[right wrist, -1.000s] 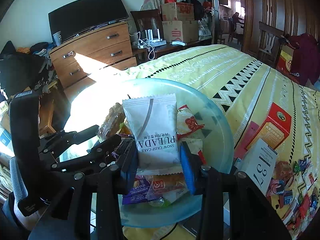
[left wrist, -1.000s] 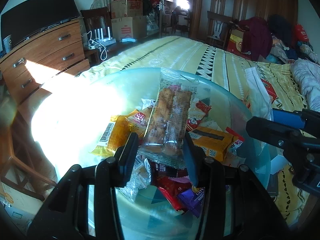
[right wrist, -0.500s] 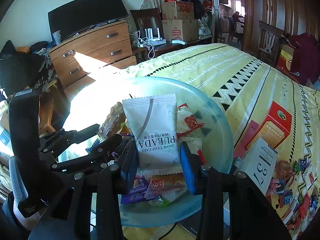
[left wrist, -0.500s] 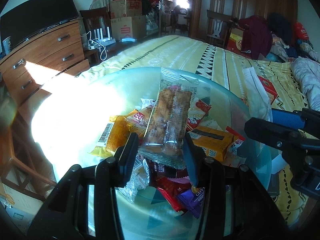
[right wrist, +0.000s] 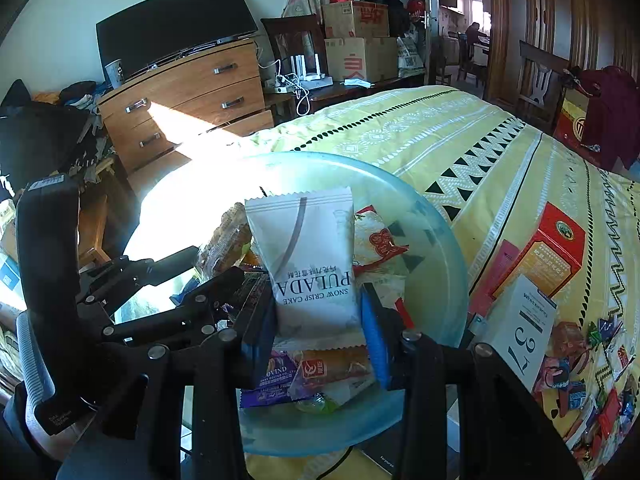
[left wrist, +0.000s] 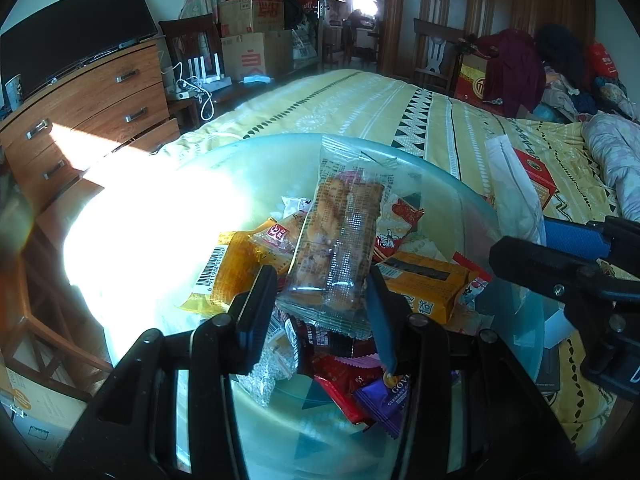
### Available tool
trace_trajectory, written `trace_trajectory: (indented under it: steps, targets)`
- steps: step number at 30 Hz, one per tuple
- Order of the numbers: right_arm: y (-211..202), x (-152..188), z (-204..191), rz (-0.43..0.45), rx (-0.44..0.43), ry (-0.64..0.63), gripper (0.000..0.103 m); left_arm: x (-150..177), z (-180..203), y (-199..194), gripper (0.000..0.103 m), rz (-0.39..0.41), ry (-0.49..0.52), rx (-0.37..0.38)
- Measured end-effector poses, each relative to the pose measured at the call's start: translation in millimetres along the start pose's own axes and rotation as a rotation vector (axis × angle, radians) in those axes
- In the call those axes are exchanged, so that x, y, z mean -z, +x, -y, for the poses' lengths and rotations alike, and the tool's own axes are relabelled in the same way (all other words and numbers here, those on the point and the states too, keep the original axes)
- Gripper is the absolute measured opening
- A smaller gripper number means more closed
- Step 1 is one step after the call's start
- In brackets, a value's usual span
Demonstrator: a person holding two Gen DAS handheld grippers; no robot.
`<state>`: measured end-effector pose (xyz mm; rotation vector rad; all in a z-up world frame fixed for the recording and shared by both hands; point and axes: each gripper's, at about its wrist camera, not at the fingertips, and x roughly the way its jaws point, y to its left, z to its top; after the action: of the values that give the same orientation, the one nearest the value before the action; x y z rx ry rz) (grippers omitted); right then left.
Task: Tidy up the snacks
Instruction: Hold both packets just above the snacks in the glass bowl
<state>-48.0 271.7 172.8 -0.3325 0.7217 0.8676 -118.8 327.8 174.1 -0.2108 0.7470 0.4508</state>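
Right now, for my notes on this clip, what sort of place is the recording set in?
Most likely a lived-in bedroom at home. A bed under a yellow patterned bedspread fills the middle, a wooden chest of drawers with a dark flat screen on it stands by the wall, and stacked cardboard boxes sit behind.

Yellow patterned bed [right wrist: 460, 148] carries blue glass bowl [right wrist: 448, 248], boxes [right wrist: 548, 256], loose candies [right wrist: 592, 384].
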Motion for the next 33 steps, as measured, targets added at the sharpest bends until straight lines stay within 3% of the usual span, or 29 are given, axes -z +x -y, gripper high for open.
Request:
trace_trajectory:
  steps: [33]
  targets:
    - [8.0,2.8,-0.7,-0.028,-0.014,0.008,0.045,1.7,-4.4,4.0,0.047,-0.018,0.003,-0.004]
